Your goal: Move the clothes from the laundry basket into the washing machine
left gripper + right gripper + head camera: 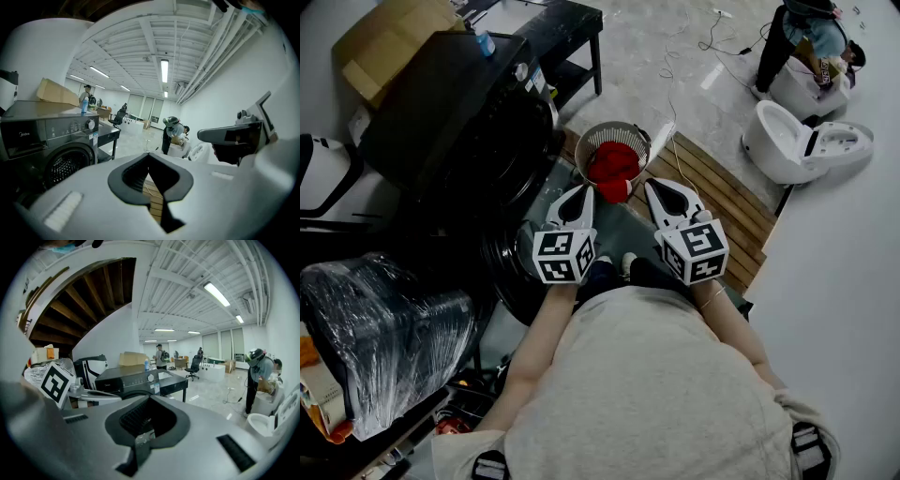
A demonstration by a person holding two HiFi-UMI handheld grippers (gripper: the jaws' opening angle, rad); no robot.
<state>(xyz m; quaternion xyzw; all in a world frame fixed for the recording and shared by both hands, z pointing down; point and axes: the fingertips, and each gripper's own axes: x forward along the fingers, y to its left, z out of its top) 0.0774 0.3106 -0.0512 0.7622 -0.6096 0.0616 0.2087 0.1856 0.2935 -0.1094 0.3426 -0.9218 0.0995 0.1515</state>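
Both pairs of tongs are closed on nothing: the left tongs (pixel 581 195) (pixel 149 155) and the right tongs (pixel 663 192) (pixel 149 400) each show their dark pads pressed together with no cloth between them. In the head view they are held side by side, pointing forward and a little downward. The round white laundry basket (pixel 587 137) stands on the floor just beyond their tips, at the edge of a slatted wooden platform (pixel 717 180). It is centred between the two, so neither hand is clearly nearer. Inside it lies a crumpled heap of red clothes (pixel 612 161), and one lobe of the heap spills over the near rim toward the person, ending almost between the two tips. The heap has no definite long axis (it reads as a rounded lump), and the basket, being round, has none either; its mouth faces straight up. Neither gripper view shows the basket, since both look out over it into the room. The dark front-loading washing machine (pixel 441 108) (pixel 47 140) (pixel 133 378) stands to the left of the basket, on the side of the left tongs. I judge that the pick-up has not begun. The next move would be to open one pair, dip down onto the spilled lobe, and then swing left toward the drum.
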